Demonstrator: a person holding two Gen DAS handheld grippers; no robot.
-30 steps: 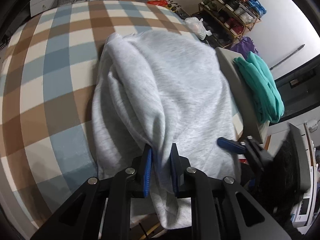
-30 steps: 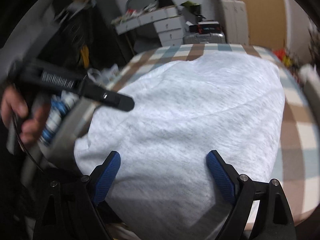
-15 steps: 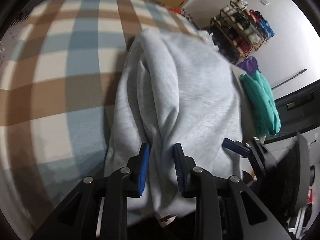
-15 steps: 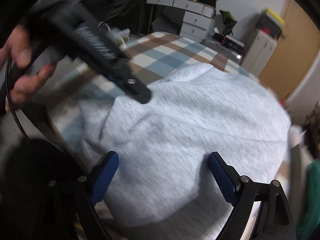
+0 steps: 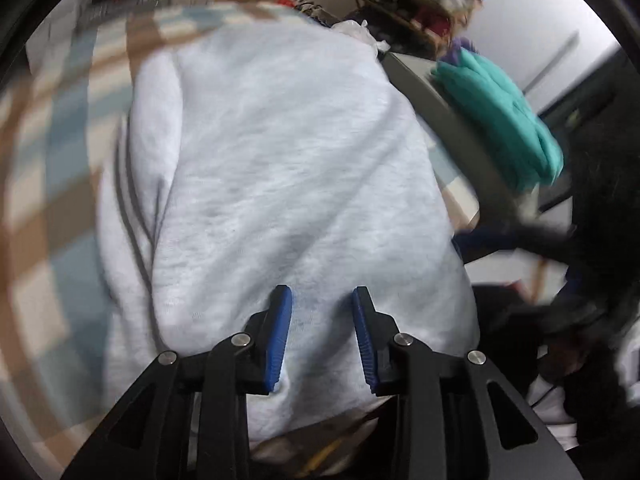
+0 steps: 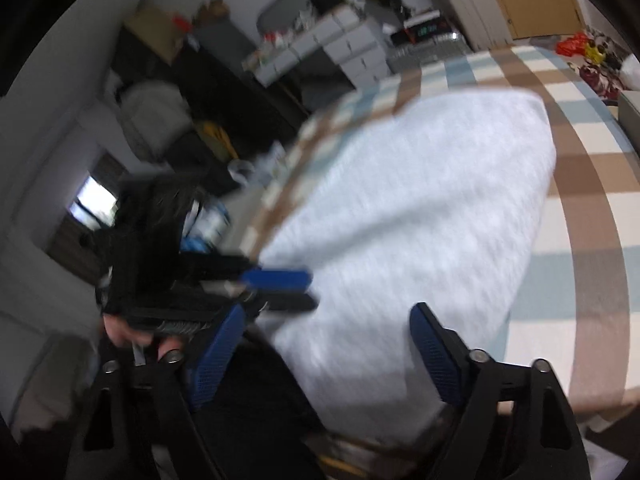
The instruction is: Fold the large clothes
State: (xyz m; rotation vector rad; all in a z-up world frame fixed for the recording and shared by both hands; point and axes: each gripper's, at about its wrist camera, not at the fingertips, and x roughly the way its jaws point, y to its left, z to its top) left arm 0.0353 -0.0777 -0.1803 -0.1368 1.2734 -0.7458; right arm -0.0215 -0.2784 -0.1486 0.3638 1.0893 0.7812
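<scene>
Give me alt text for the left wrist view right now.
A folded light grey sweatshirt lies on a checked blanket, filling most of the view. The left gripper hovers over its near edge, blue pads apart and opening, clamping nothing. A teal garment lies at right; the picture is motion-blurred.

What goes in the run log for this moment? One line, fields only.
garment: grey sweatshirt folded on checked bedspread | left gripper: opening, fabric between pads, unpinched | right gripper: closing, over near edge
</scene>
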